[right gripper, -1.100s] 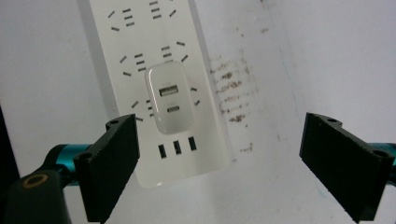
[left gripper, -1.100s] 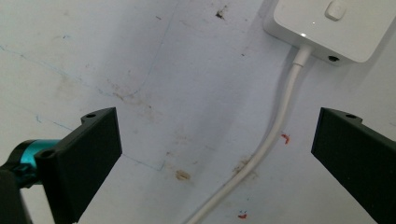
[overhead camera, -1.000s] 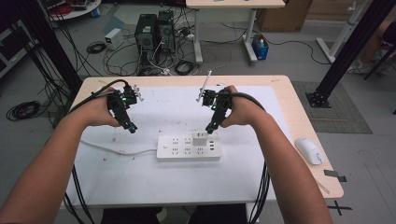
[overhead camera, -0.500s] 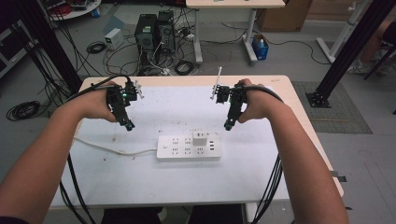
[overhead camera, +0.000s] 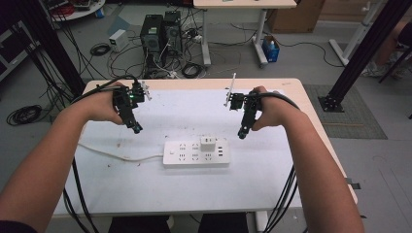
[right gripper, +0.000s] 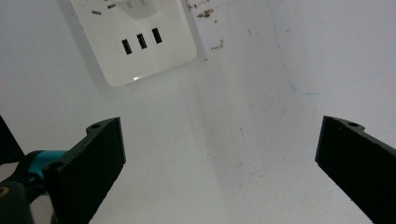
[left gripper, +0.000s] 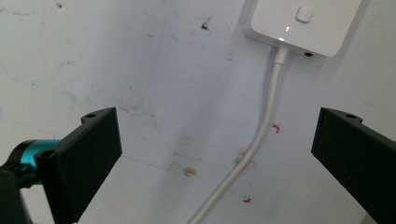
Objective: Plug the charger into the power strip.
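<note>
On either side of the white power strip (overhead camera: 196,152) lying mid-table with a charger block (overhead camera: 208,143) plugged in, the left hand-held gripper (overhead camera: 136,128) and right hand-held gripper (overhead camera: 241,134) hover spread and empty, seemingly between steps; next, one must descend onto the charger.

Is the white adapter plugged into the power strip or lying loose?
Plugged in: the white adapter stands upright on the power strip, seated over a socket near its right end. Both grippers hover apart from it, open.
</note>
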`<state>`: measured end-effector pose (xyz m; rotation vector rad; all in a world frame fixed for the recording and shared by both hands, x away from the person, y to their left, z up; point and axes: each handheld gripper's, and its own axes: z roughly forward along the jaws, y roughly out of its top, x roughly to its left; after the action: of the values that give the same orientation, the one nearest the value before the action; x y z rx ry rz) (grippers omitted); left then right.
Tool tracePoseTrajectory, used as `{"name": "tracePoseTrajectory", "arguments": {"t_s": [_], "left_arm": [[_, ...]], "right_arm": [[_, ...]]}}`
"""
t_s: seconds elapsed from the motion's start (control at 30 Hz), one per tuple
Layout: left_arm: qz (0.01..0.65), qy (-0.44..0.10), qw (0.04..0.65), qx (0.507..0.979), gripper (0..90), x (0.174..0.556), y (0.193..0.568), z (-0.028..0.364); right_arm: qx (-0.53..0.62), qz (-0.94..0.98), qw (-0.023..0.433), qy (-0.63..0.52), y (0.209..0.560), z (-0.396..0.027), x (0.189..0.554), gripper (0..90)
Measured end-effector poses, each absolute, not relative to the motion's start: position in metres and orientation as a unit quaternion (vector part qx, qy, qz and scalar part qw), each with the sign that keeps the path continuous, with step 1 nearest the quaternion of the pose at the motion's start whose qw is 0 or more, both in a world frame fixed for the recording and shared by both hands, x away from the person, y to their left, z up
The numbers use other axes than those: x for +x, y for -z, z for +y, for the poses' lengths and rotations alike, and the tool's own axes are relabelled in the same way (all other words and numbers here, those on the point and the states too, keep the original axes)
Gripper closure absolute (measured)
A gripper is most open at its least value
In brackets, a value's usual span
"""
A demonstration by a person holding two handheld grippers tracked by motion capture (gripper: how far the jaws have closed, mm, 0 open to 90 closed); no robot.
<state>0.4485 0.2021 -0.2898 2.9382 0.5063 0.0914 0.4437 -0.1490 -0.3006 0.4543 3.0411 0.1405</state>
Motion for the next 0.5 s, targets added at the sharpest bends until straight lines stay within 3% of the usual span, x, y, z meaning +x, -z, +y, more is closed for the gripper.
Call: {"name": "tracePoseTrajectory", "arguments": {"t_s": [0.5], "left_arm": [[0.174,-0.030,0.075,0.981,1.7,0.4486,0.2915,0.2011]], "right_arm": [[0.156,0.986,0.028,-0.045,0.3067,-0.1552,0.4467,1.0]]}}
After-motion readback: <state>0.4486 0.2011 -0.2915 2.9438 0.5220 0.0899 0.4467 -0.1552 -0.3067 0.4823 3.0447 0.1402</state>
